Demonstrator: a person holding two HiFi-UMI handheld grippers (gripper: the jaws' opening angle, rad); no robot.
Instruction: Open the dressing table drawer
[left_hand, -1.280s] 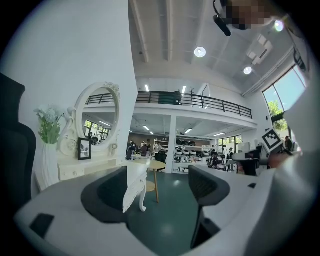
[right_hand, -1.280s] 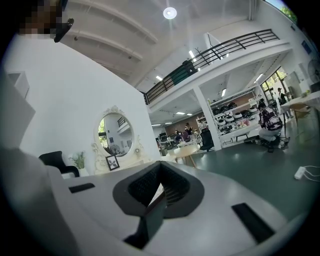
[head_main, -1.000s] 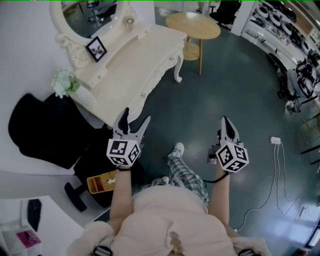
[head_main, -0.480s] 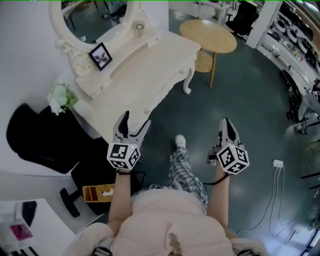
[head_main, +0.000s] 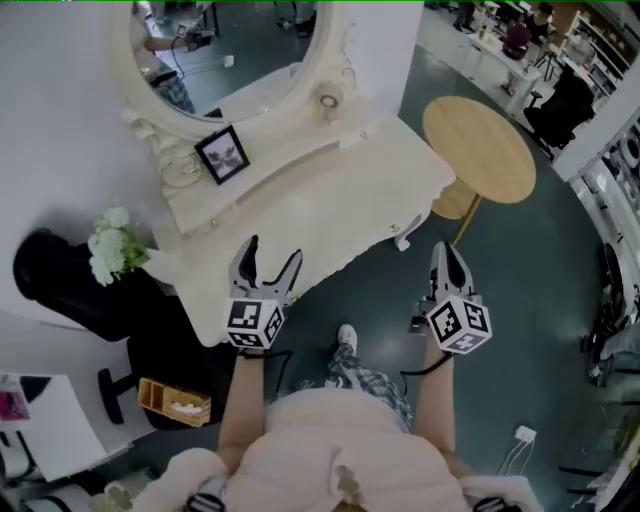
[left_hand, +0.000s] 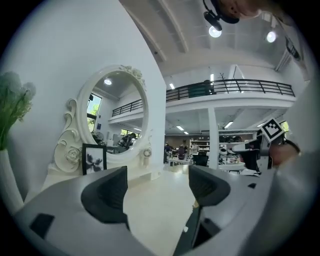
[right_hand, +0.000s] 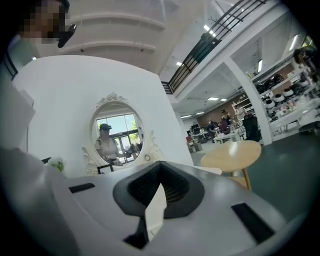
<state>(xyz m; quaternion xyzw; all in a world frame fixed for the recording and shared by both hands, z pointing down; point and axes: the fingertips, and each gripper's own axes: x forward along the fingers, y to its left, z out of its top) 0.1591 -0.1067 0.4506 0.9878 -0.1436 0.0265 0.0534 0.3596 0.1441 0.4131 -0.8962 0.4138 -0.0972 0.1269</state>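
A photo frame (head_main: 222, 155) stands at the back of the bench (head_main: 330, 200). The left gripper (head_main: 272, 250) hovers over the bench's near-left front edge, fingers wide apart and empty. The drawer (head_main: 352, 258) lies in that front edge, apparently closed, its knob too small to pick out. The right gripper (head_main: 443, 250) hangs just off the front, fingers pressed together on nothing. Coming from above, fingers could slip off the knob or knock the top, toppling the frame.
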